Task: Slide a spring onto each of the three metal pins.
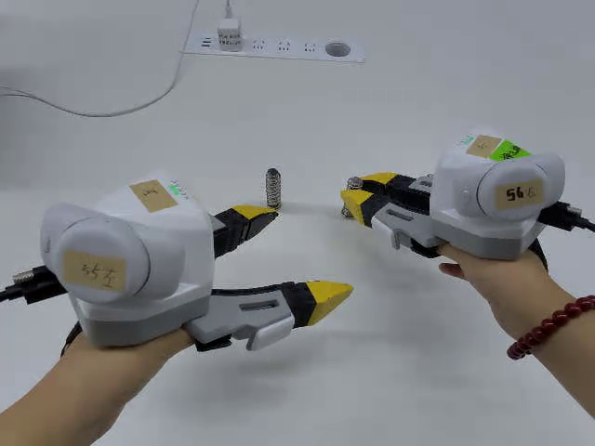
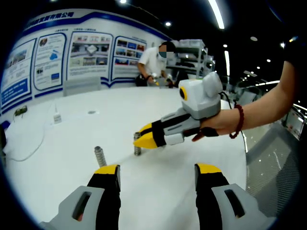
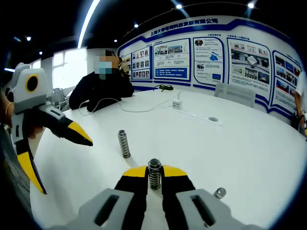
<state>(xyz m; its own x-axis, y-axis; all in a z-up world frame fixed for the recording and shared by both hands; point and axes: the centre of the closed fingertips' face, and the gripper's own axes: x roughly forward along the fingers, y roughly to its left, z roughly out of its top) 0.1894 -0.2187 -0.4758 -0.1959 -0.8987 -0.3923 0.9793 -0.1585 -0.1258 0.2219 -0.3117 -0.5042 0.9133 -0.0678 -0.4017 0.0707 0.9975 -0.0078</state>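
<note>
The right gripper (image 3: 154, 179) has its jaws clamped across the coils of a small spring (image 3: 154, 167). The spring stands upright, long axis vertical, well in from every edge of the table (image 3: 240, 153). It is probably light, slick and squashy lengthwise, so a gentle side grip suits. The left gripper (image 2: 158, 168) gapes nearby. A second spring (image 3: 124, 143) stands just left.

Head view: bright, even overhead light. Plain white tabletop (image 1: 418, 372) near washed out, with a faint soft shadow under the left gripper (image 1: 307, 253). Focus sharp. Gripper views: strong fisheye bending at the edges, blue-and-white wall posters (image 2: 48, 52) bowed, ceiling dark, long white ceiling strip lights (image 2: 217, 14) flaring.
</note>
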